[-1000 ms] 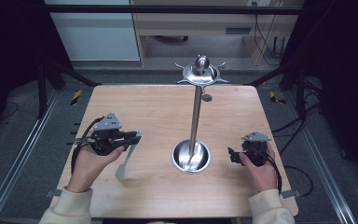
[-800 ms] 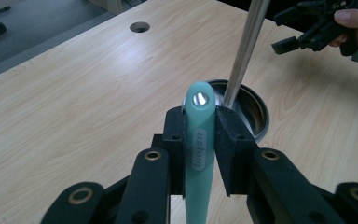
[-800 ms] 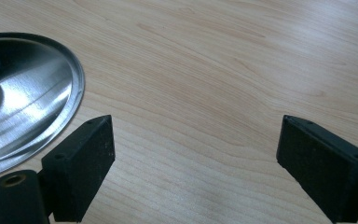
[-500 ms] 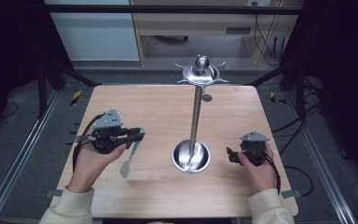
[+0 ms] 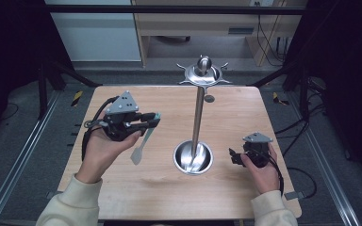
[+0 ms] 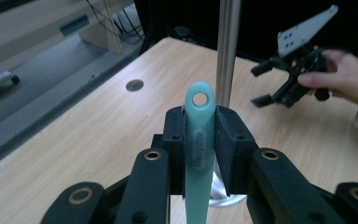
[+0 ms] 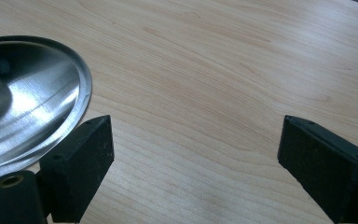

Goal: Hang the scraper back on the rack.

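A wooden bench has a tall shiny metal stand near its middle. The stand has a round dish base at the bottom and a star-shaped top with little hooks. The left claw sits at about 9 o'clock from the stand, held up above the bench by the person's left hand. It is clenched tight on a light green spatula. The end of the handle, with its round hole, pokes out past the jaws toward the stand's pole. The flat blade end hangs down toward 6 o'clock, and I cannot tell if it touches the bench. The right claw is at about 3 o'clock from the dish base, low over the bench, held by the right hand. Its jaws are spread wide apart with nothing between them, just bare wood. The edge of the dish base is just beside its left jaw. A small round hole is in the bench at about 12 o'clock, behind the stand.
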A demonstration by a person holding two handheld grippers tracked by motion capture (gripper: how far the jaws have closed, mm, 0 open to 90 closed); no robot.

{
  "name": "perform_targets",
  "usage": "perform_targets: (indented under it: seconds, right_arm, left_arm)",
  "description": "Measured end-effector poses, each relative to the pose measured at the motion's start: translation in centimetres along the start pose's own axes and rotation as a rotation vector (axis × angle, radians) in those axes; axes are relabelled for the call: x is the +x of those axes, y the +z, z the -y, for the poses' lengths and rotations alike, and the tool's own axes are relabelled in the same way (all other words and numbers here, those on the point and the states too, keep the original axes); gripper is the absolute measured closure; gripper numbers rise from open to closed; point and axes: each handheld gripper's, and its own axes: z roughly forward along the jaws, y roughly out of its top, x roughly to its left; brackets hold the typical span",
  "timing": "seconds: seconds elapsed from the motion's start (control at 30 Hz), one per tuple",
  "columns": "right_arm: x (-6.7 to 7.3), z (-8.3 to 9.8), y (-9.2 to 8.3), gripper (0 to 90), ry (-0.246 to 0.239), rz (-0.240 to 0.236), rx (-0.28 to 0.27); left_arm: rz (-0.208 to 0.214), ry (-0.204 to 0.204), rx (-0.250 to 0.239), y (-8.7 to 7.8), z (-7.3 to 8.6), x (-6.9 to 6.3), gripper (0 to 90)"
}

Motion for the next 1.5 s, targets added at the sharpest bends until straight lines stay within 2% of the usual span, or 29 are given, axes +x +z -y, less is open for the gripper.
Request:
perform_targets:
  seconds: [0.2,0.3,0.43,0.67,0.97,1.13,1.27,1.33,1.43,1.5]
  right_arm:
    - [0.0,0.0,0.0,10.9,0.001,-0.005,0.001]
    - [0.0,0.0,0.0,10.9,-0.003,-0.008,0.005]
    - [0.1,0.0,0.1,11.2,-0.011,-0.009,0.007]
    - [0.1,0.0,0.0,11.4,-0.022,0.002,-0.002]
    - [0.2,0.1,0.0,11.4,-0.033,-0.003,0.005]
    - [0.3,0.1,0.1,11.5,-0.037,0.001,0.006]
    - [0.1,0.2,0.1,11.4,-0.058,0.003,0.000]
    - [0.1,0.2,0.1,11.5,-0.059,0.003,-0.003]
    - [0.1,0.2,0.1,11.4,-0.063,0.002,-0.006]
    - [0.2,0.2,0.1,11.4,-0.063,0.002,-0.010]
  left_arm:
    - [-0.006,0.027,-0.024,-0.2,-2.2,-0.6,74.8]
    - [0.005,0.009,-0.047,-0.1,-2.7,-0.5,74.8]
    - [0.014,-0.009,-0.070,0.0,-3.2,-0.4,74.8]
    - [0.022,-0.012,-0.095,-0.3,-4.0,-0.6,74.7]
    - [0.005,0.015,-0.113,-0.9,-5.2,-1.1,74.8]
    - [0.012,0.017,-0.129,-1.1,-5.7,-1.3,74.7]
    - [0.009,0.021,-0.132,-1.2,-5.9,-1.3,74.7]
    - [0.009,0.020,-0.136,-1.2,-6.0,-1.3,74.7]
    - [0.050,-0.015,-0.173,-1.2,-6.1,-1.3,74.7]
    - [0.048,-0.019,-0.181,-1.2,-6.1,-1.4,74.7]
